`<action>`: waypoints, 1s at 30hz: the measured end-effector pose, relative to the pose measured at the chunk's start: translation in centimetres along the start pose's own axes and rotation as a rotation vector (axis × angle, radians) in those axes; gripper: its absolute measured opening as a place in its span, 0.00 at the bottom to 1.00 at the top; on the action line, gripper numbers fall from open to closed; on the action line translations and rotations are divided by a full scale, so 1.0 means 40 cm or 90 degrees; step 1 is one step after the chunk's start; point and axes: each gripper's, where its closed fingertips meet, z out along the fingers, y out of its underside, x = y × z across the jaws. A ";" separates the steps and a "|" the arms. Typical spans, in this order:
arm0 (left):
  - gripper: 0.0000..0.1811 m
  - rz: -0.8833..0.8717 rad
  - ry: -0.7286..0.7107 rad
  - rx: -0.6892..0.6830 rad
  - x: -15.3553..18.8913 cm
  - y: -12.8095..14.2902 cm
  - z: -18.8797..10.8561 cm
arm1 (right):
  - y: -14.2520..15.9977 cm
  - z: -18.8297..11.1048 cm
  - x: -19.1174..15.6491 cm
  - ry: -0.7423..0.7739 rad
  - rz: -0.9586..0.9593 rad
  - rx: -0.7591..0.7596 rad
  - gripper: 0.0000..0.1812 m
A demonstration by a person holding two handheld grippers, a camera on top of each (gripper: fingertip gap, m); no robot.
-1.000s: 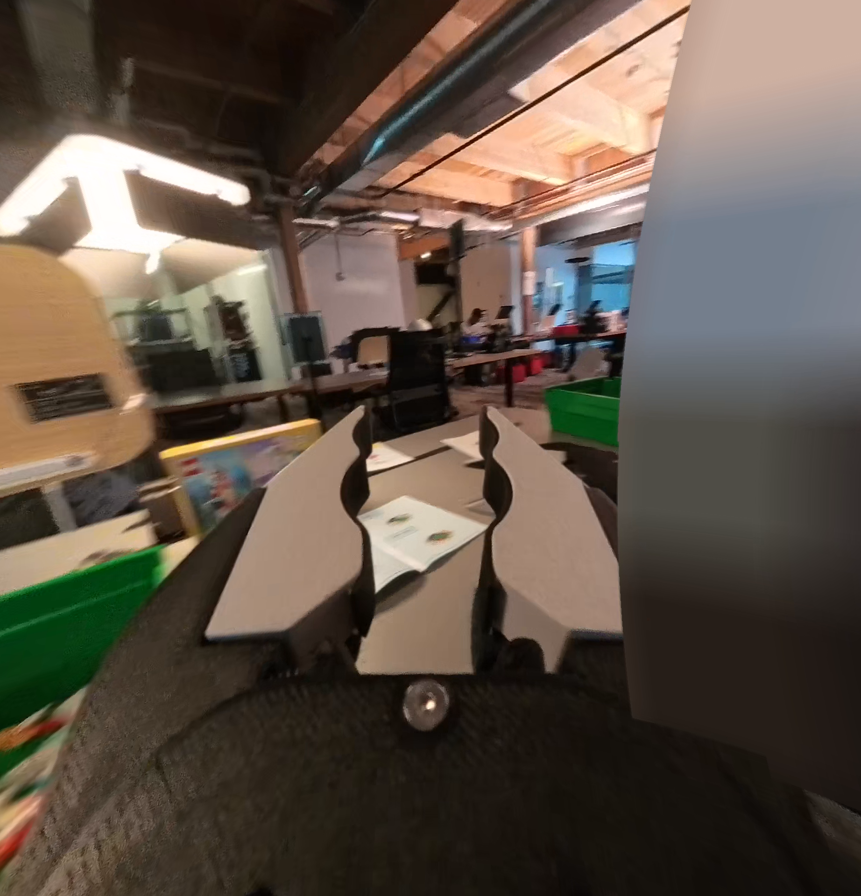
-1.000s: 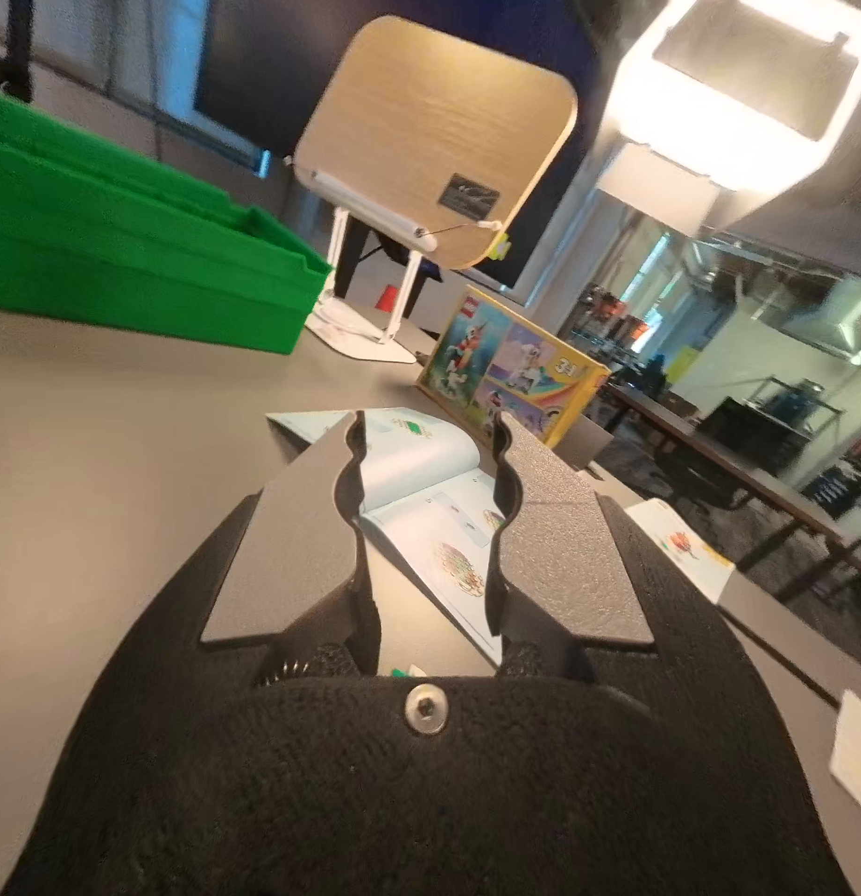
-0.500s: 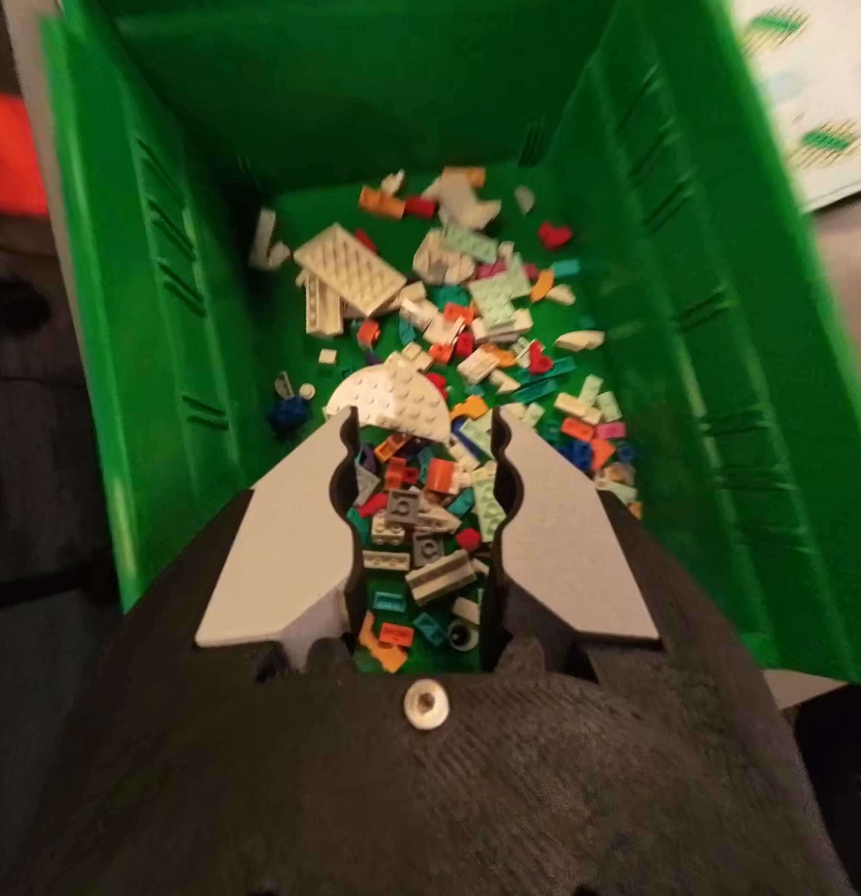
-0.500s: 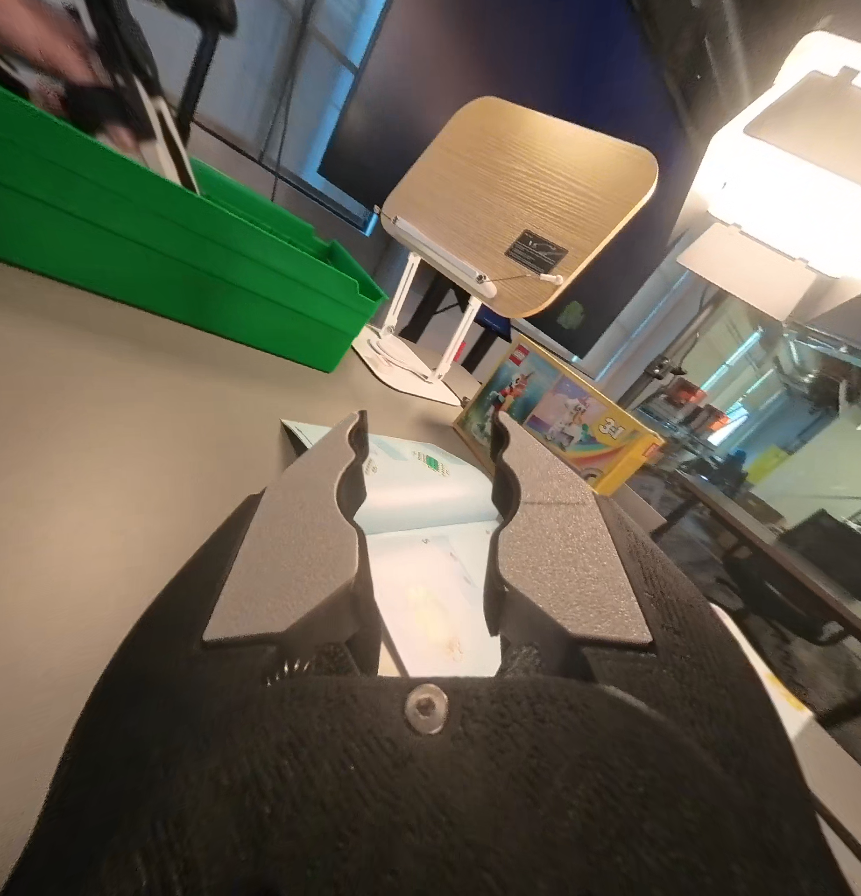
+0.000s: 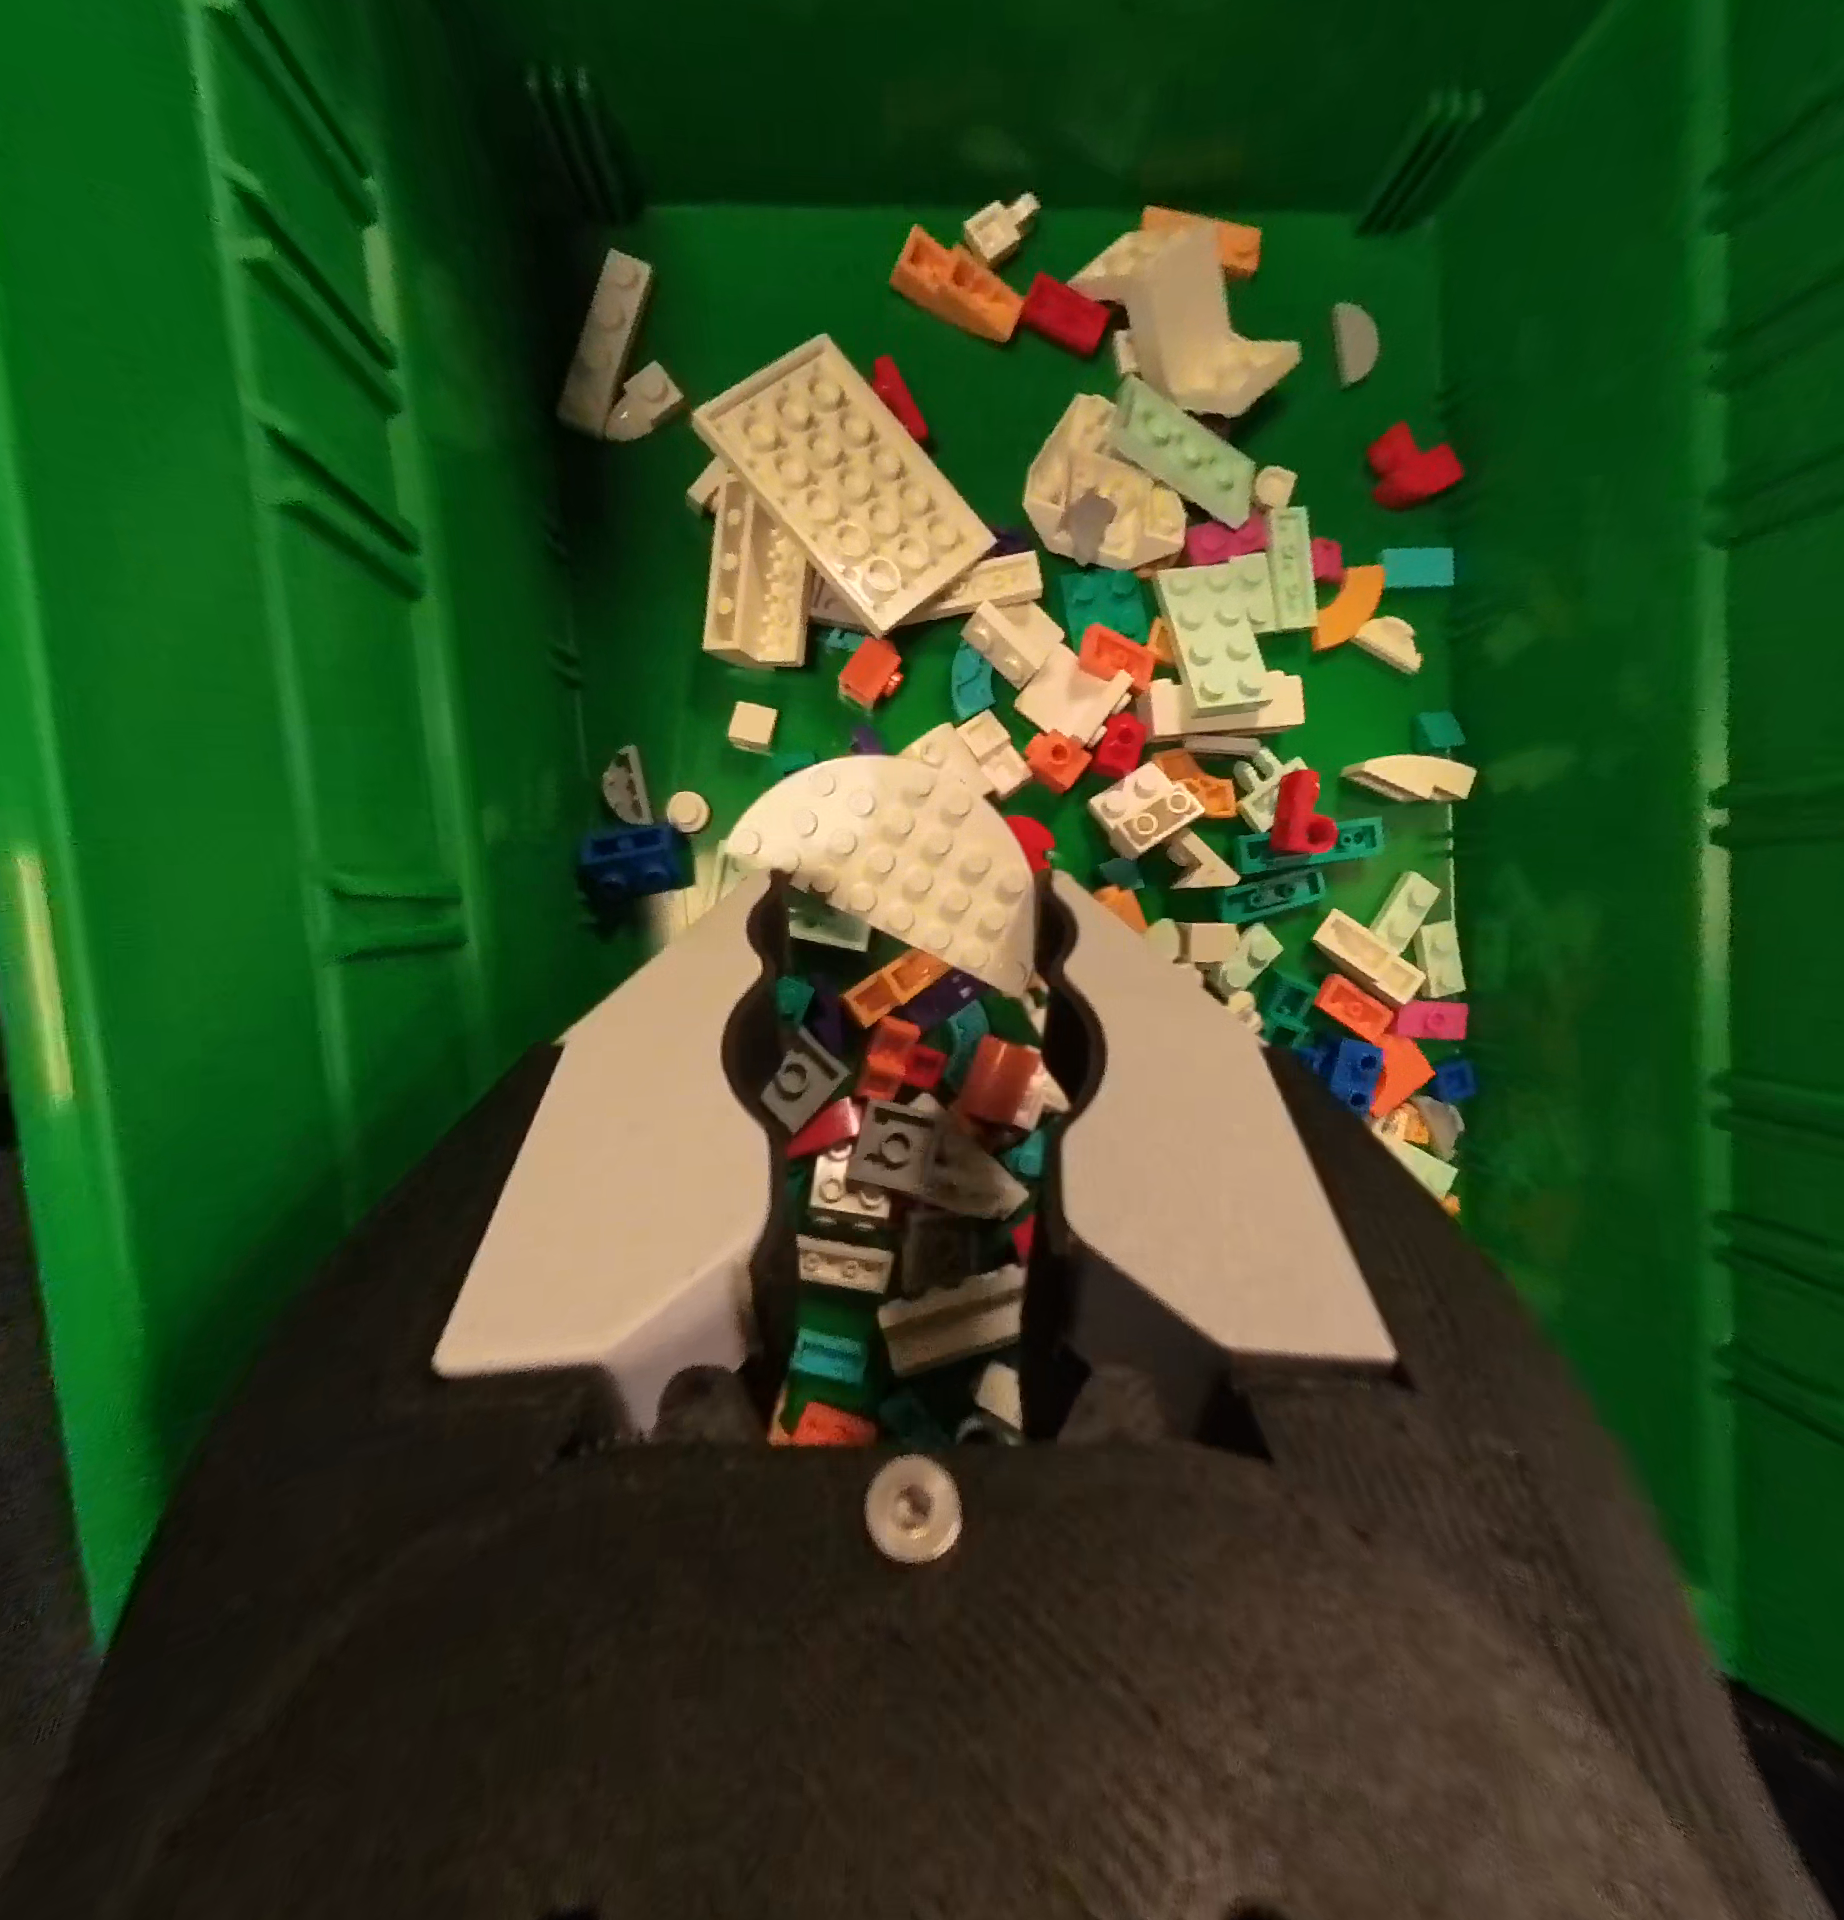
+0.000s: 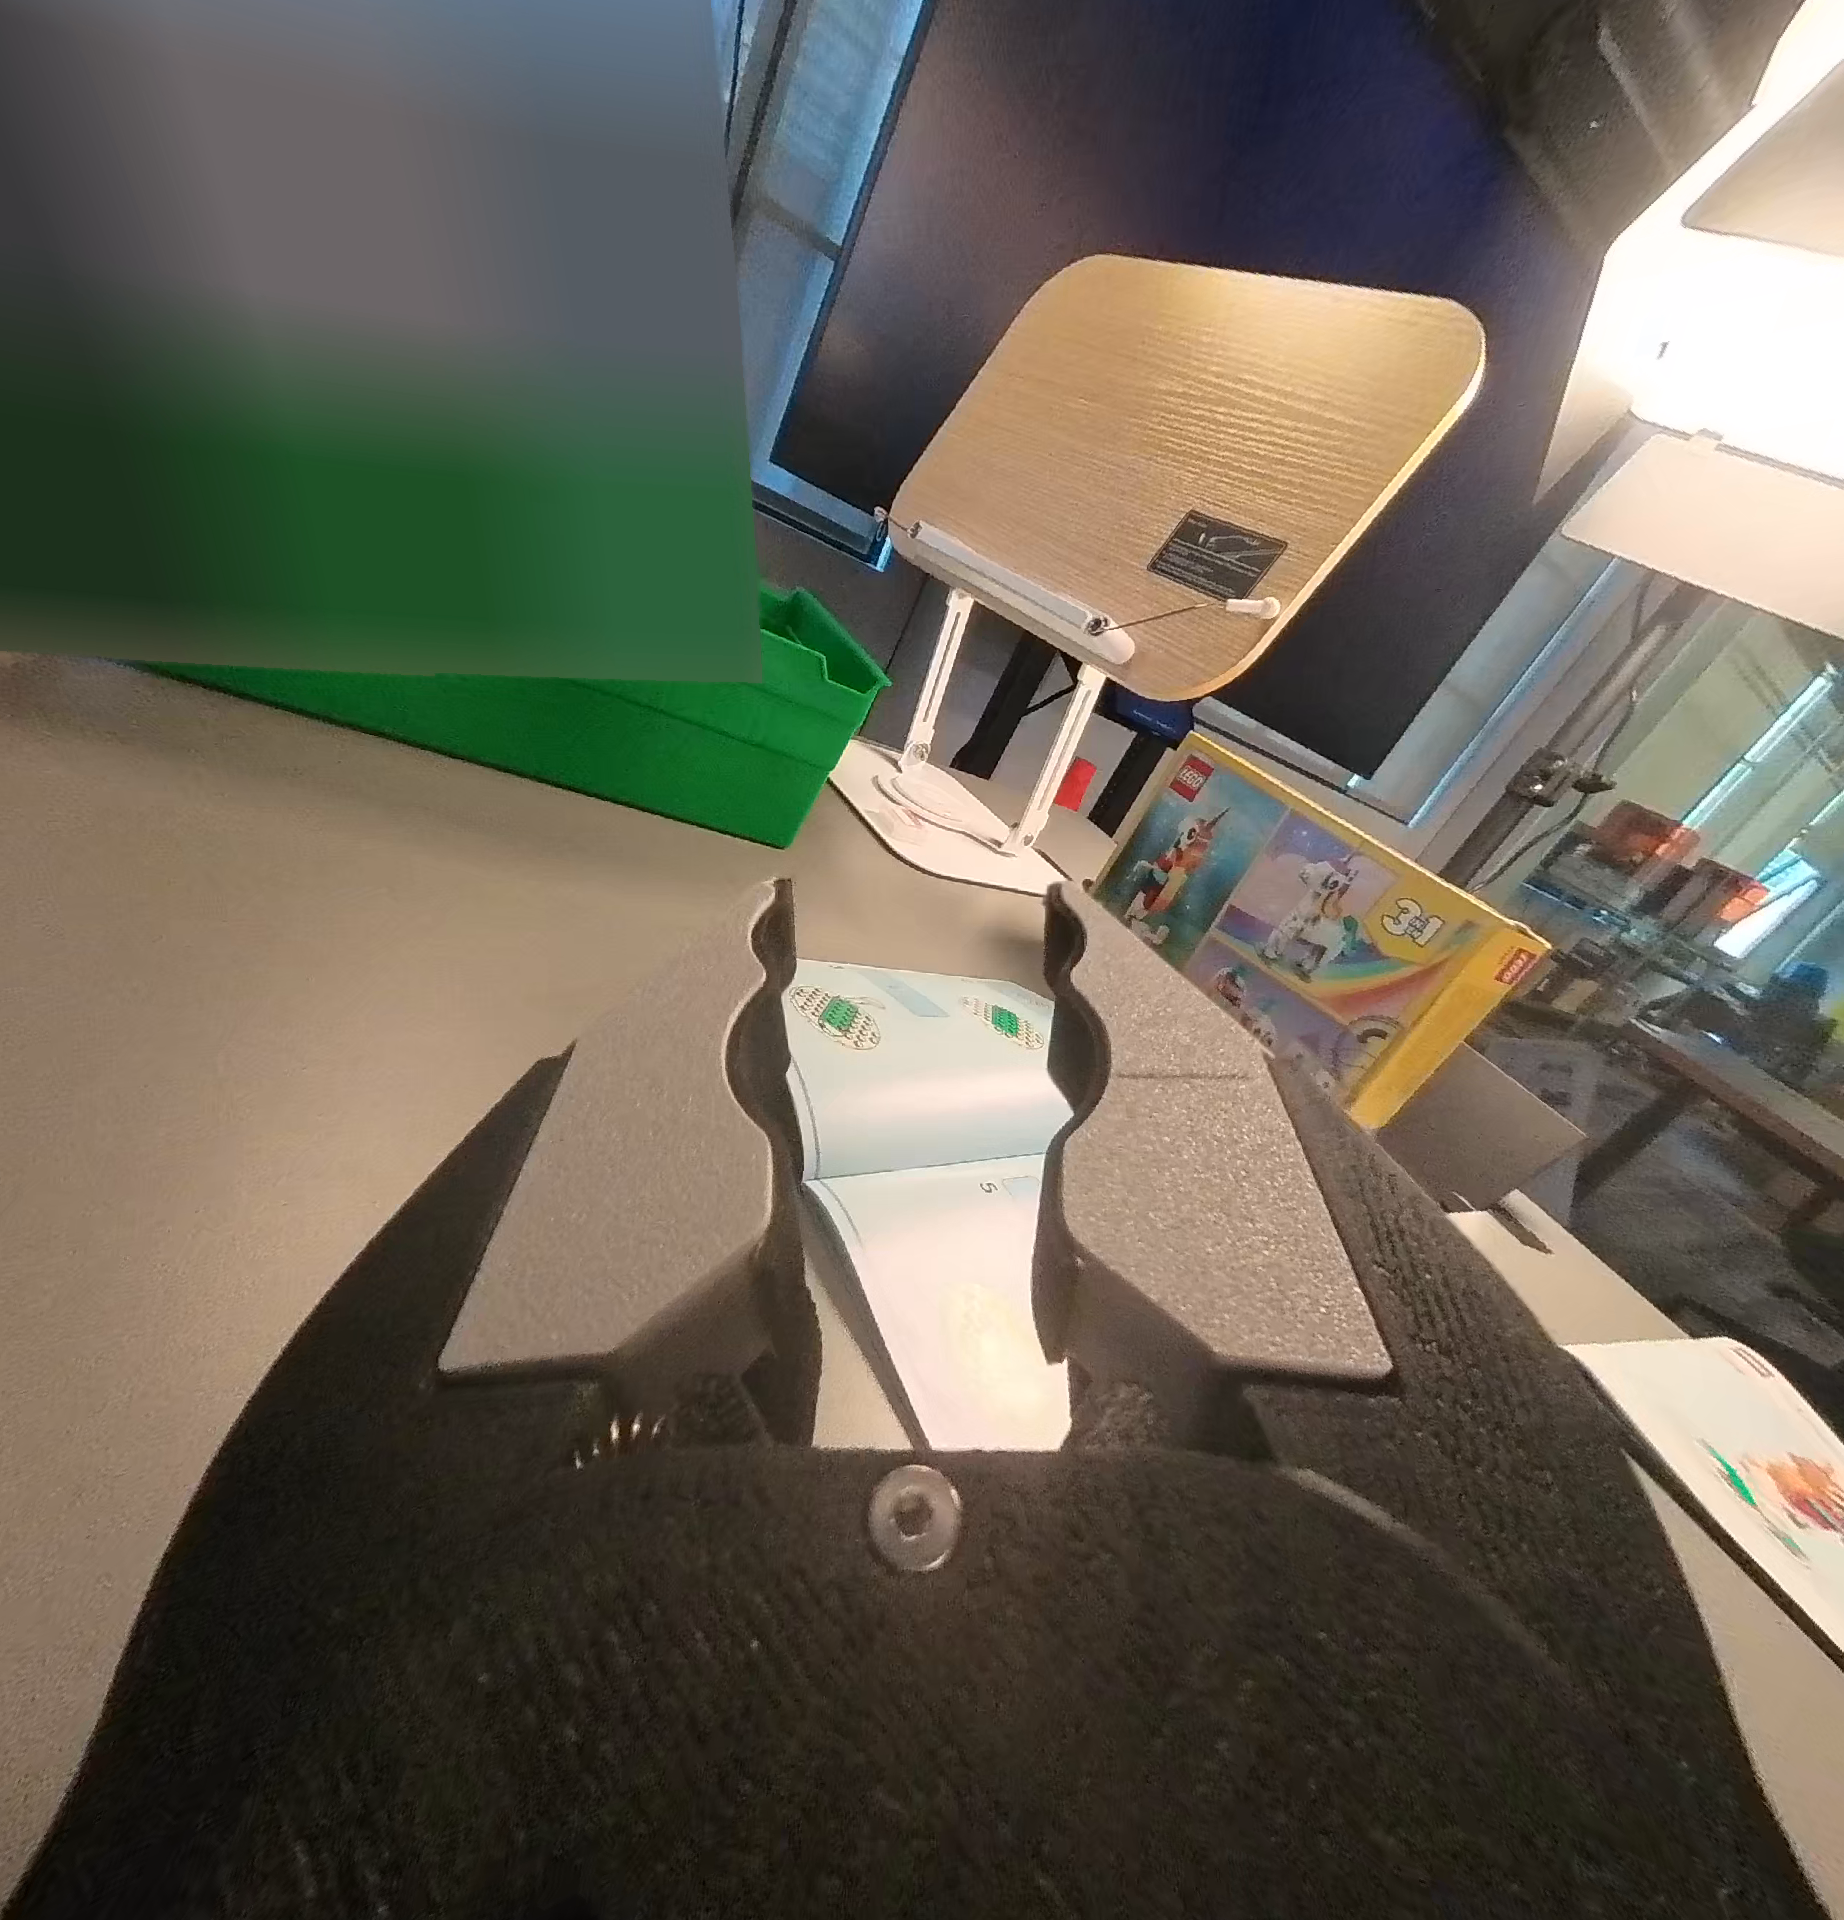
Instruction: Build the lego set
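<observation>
Left wrist view. The left tool point(image 5: 913, 914) points down into a green bin point(image 5: 274, 644), fingers parted and grasping nothing. The bin holds loose bricks point(image 5: 1188, 665), spread from centre to 3 o'clock, in white, mint, teal, orange, red and grey. A white half-round plate point(image 5: 887, 862) lies at the fingertips; whether they touch it cannot be told. A large white studded plate point(image 5: 845, 478) lies at 11 o'clock. Judgement: the pieces are light, rigid, smooth plastic, liable to slip or skid; thin plates are best pinched across opposite edges, and the half-round plate across its straight edge and its curve.

Right wrist view. The right tool point(image 6: 913, 904) is released and empty, low over the counter point(image 6: 222, 1039). An open instruction booklet point(image 6: 918, 1081) lies between its fingers. At 2 o'clock stands the set's box point(image 6: 1313, 935); at 12 o'clock a wooden book stand point(image 6: 1188, 468); at 10 o'clock the bin's outer wall point(image 6: 689, 748).
</observation>
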 end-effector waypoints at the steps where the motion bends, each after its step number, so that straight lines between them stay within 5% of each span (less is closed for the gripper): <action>1: 0.23 -0.012 0.004 -0.004 0.000 0.001 0.000 | 0.000 0.000 0.000 0.000 0.000 0.000 0.26; 10: 0.15 -0.028 0.001 0.008 0.005 -0.005 -0.009 | -0.001 0.001 0.000 -0.001 0.003 0.001 0.26; 16: 0.12 0.000 -0.042 0.115 0.029 -0.077 -0.093 | -0.009 -0.004 0.008 0.010 0.002 0.009 0.26; 23: 0.00 0.152 -0.062 0.268 0.220 -0.221 -0.264 | -0.013 -0.023 0.047 0.056 0.011 0.017 0.26; 27: 0.00 0.228 -0.022 0.269 0.356 -0.245 -0.270 | -0.011 -0.050 0.076 0.095 0.014 0.009 0.25; 30: 0.04 0.266 -0.102 0.230 0.337 -0.243 -0.245 | -0.014 -0.073 0.092 0.120 0.012 0.009 0.26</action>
